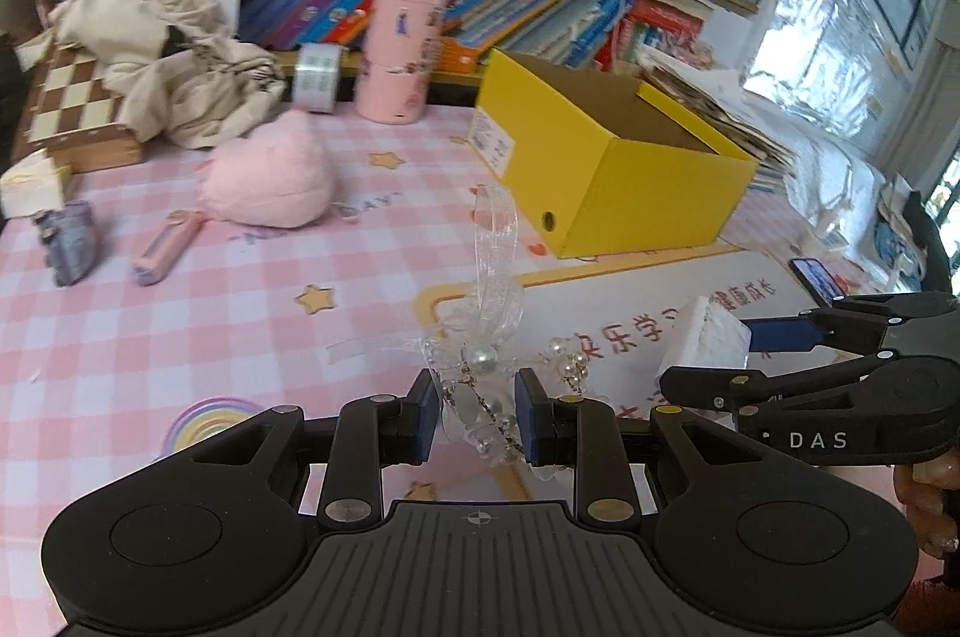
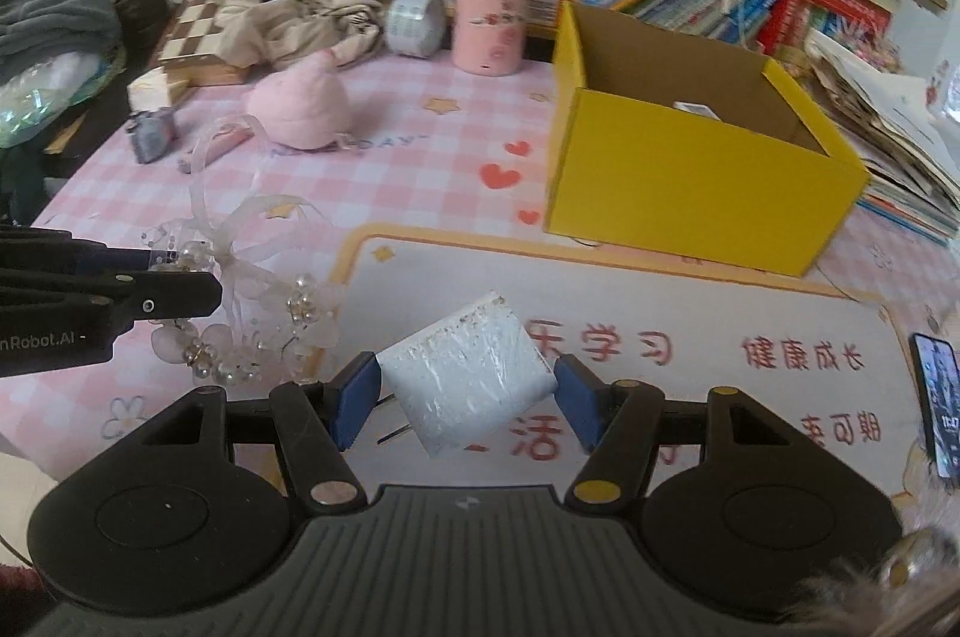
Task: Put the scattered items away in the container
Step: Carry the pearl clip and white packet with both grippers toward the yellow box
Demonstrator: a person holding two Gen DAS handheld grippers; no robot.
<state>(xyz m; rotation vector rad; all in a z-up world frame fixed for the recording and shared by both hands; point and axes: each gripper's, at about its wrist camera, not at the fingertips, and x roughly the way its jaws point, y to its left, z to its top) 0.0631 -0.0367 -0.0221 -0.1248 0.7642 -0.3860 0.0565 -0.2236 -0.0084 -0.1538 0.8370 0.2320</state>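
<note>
Hiding under left tongs [image 1: 474, 418], pearl hairpiece [image 1: 489, 361], yellow box [image 1: 606, 156] interior half-seen

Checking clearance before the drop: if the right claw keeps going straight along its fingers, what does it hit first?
Most likely the yellow box. The right claw, closed around a white block, points across the printed mat toward the box's near wall, slightly left of it. Nothing else shows between them; depth is uncertain.

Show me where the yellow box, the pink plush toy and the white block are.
yellow box [image 2: 690, 169], right wrist view, on its front wall.
pink plush toy [image 1: 270, 181], left wrist view, on its body.
white block [image 2: 468, 373], right wrist view, on its top face.
</note>
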